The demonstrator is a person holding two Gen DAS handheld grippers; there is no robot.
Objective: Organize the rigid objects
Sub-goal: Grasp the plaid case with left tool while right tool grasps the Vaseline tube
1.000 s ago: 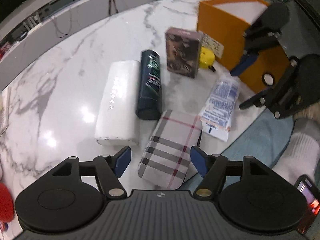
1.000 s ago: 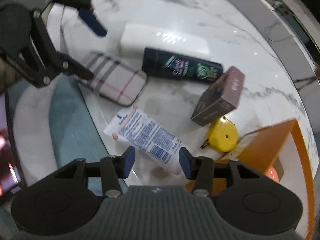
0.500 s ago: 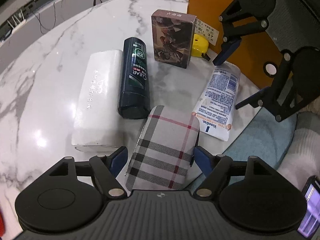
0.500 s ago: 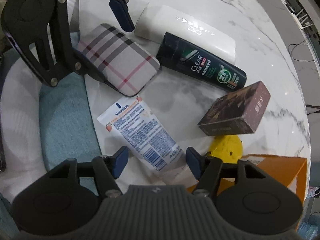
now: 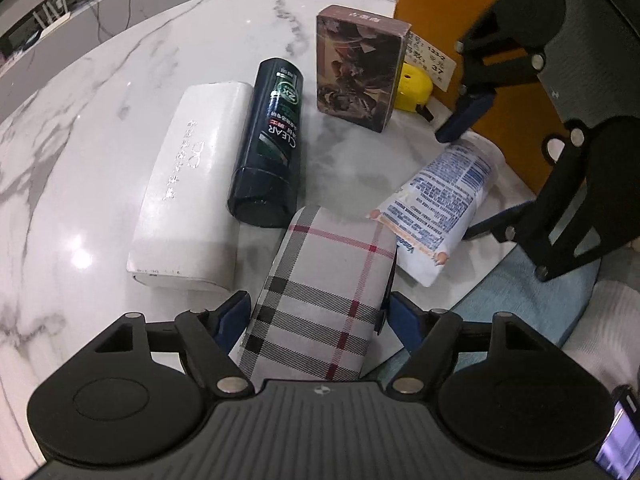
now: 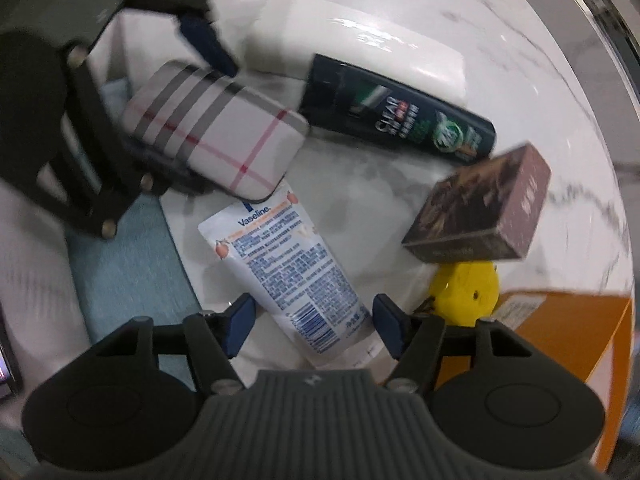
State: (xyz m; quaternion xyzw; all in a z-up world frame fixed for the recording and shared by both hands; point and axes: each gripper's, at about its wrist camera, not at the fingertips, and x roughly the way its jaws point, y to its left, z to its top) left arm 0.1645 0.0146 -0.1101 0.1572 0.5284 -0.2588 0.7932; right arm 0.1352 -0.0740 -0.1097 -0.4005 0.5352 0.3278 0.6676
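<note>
A plaid case [image 5: 320, 300] lies on the marble table near its front edge. My left gripper [image 5: 316, 314] straddles the case's near end. Its jaws are closing, and a thin gap still shows at the left pad. Beside the case lies a white Vaseline tube [image 6: 292, 268]. My right gripper [image 6: 314, 322] stands open over the tube's cap end, its pads clear of the tube. In the right wrist view the left gripper [image 6: 200, 124] shows one blue finger beside the plaid case [image 6: 216, 136]; its other finger is hidden.
A dark CLEAR bottle [image 5: 272, 144] and a white box [image 5: 192, 184] lie side by side to the left. A brown box [image 5: 356, 64] and a yellow tape measure [image 5: 414, 88] sit by the orange box [image 5: 500, 100]. Teal cloth [image 5: 520, 280] lies past the table edge.
My left gripper came down and forward until the plaid case sits between its fingers. My right gripper shifted over the tube and its jaws spread wider.
</note>
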